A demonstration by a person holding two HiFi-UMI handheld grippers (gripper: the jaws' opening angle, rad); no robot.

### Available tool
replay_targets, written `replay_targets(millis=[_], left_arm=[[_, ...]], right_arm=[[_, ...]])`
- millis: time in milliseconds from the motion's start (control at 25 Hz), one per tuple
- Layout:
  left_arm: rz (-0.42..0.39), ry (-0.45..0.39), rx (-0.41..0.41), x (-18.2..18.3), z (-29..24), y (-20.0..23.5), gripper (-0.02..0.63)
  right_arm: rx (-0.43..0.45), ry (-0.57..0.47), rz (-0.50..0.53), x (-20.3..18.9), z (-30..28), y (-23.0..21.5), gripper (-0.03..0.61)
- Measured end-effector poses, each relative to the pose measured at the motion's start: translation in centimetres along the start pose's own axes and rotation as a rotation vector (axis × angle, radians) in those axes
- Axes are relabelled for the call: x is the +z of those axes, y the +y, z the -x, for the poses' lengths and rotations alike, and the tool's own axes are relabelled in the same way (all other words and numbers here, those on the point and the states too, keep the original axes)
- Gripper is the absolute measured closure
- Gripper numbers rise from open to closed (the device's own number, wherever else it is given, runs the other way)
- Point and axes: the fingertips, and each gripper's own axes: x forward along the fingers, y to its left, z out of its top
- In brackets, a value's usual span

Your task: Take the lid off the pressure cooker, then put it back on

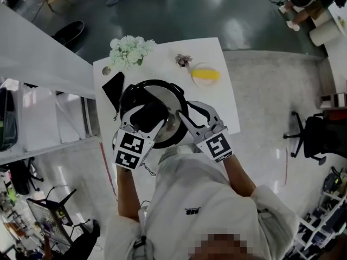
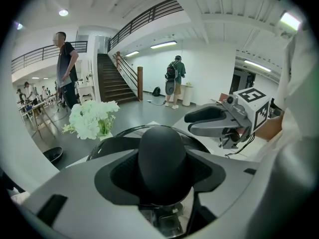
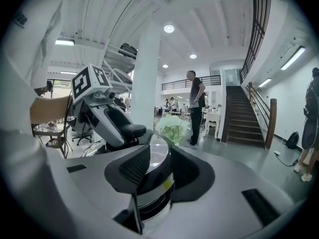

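Left gripper view: the left gripper [image 2: 162, 177] has its jaws clamped on the rounded black knob [image 2: 162, 151] of the lid [image 2: 107, 146], one pad on each side. Behind the knob, white flowers [image 2: 91, 118] stand at the left of the frame. A person [image 2: 67, 68] stands beyond them, near a staircase [image 2: 113, 81].

In the right gripper view, the right gripper [image 3: 162, 177] is closed on the edge of the pressure cooker [image 3: 158, 180], where shiny steel meets a dark band with a yellow label.

From the head view, the cooker sits at the near edge of a white table [image 1: 219, 99] at frame center. Both grippers reach in from below, the left on top of the lid and the right at the cooker's right rim. Whether the lid is fully seated cannot be told.
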Motion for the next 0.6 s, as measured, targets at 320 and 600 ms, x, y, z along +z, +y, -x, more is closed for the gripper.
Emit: replay_targets(millis=[320,600], left_arm=[[-0.026,-0.029,0.008,2.5,-0.7,-1.4,0.325],[-0.049,-0.053,0.009,5.1,-2.4,-3.2,0.325]], right_arm=[[-0.012,-0.043,0.039,0.3,2.0,-1.7,0.448],[-0.038,-0.052,0.005,0.7,4.4,-3.7,0.448]])
